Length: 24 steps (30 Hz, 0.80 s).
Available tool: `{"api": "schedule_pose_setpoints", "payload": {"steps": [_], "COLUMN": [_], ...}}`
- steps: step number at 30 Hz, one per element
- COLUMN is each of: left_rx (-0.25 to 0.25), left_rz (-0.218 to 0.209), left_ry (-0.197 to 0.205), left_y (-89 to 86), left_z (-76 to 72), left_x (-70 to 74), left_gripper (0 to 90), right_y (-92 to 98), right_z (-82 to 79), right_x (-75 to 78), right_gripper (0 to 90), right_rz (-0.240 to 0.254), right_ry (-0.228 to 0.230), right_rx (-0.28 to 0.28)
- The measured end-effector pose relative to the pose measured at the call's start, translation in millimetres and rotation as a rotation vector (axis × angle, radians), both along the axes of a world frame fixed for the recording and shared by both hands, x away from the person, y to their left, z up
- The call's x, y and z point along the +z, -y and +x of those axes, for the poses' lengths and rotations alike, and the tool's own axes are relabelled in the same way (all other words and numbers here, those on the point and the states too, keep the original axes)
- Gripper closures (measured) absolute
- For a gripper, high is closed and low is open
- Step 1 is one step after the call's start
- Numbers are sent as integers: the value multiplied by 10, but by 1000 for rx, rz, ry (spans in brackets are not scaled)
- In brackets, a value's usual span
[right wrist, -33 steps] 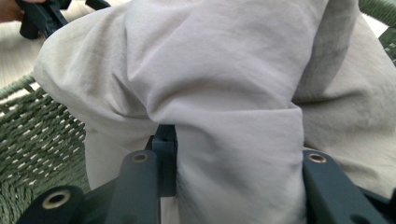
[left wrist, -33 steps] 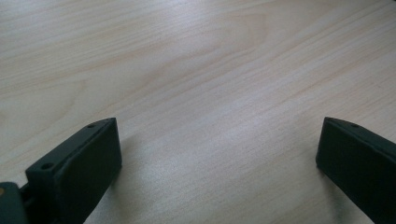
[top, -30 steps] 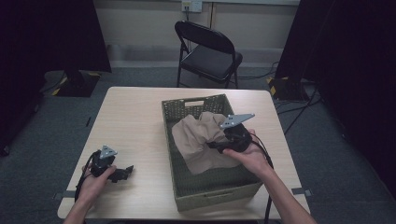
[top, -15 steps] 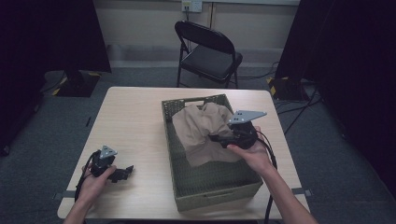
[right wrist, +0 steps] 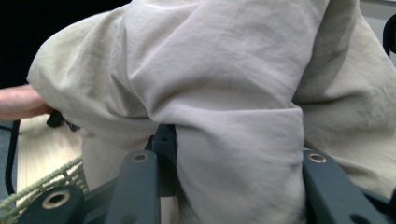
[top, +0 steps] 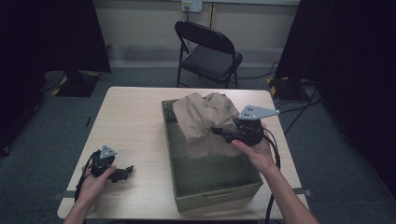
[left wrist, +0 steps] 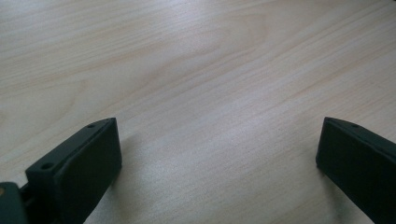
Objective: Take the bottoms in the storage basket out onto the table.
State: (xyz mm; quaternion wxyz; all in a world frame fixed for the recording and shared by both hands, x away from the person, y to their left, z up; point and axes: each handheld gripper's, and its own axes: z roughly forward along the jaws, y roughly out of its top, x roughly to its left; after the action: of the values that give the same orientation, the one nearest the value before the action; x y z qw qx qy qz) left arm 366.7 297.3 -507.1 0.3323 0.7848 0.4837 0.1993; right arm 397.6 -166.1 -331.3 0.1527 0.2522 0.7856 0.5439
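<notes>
A beige cloth (top: 205, 119) hangs bunched over a green woven basket (top: 215, 193), its lower end still inside. My right gripper (top: 220, 132) is shut on a thick fold at the cloth's right side, held above the basket. In the right gripper view the cloth (right wrist: 233, 84) bulges between both black jaws of that gripper (right wrist: 229, 163) and hides their tips. My left gripper (top: 125, 171) rests on the wooden table (top: 130, 116) at the front left, jaws open. The left gripper view has those jaws (left wrist: 217, 135) wide apart over bare tabletop (left wrist: 210, 70).
The basket takes up the table's right half, close to the front edge. A black folding chair (top: 208, 51) stands behind the table. Cables (top: 299, 112) lie on the floor at the right. Dark curtains (top: 355, 70) flank the room.
My right gripper has risen and drifted back and to the right, drawing the cloth higher out of the basket. The left gripper has stayed put.
</notes>
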Motion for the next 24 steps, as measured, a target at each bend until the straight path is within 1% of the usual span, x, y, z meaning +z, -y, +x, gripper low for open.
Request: {"api": "schedule_pose_setpoints", "payload": {"steps": [3, 5, 6, 8, 9, 14, 16, 18, 21, 22, 23, 24], "left_rx": [0, 0, 0, 0, 0, 0, 0, 0, 0, 0, 0, 0], "left_rz": [0, -1, 0, 0, 0, 0, 0, -1, 0, 0, 0, 0], "left_ry": [0, 0, 0, 0, 0, 0, 0, 0, 0, 0, 0, 0], "left_y": [0, 0, 0, 0, 0, 0, 0, 1, 0, 0, 0, 0], "left_z": [0, 0, 0, 0, 0, 0, 0, 0, 0, 0, 0, 0], "left_x": [0, 0, 0, 0, 0, 0, 0, 0, 0, 0, 0, 0], "left_gripper": [0, 0, 0, 0, 0, 0, 0, 0, 0, 0, 0, 0], "right_y": [-1, -4, -14, -19, -29, -48, -52, -52, -55, -55, -58, -58], "right_z": [-8, -9, -17, -21, -25, -6, 13, 18, 46, 46, 53, 53], "right_x": [38, 58, 101, 124, 164, 234, 289, 309, 392, 392, 434, 434], "right_gripper": [575, 575, 575, 575, 575, 575, 574, 574, 573, 573, 573, 573], "right_rz": [8, 12, 18, 22, 28, 39, 43, 43, 38, 38, 34, 34], "right_ry": [9, 6, 18, 22, 30, 41, 45, 49, 51, 51, 55, 55], "right_rx": [-1, 3, 5, 7, 10, 8, -1, -5, -11, -11, -17, -17]}}
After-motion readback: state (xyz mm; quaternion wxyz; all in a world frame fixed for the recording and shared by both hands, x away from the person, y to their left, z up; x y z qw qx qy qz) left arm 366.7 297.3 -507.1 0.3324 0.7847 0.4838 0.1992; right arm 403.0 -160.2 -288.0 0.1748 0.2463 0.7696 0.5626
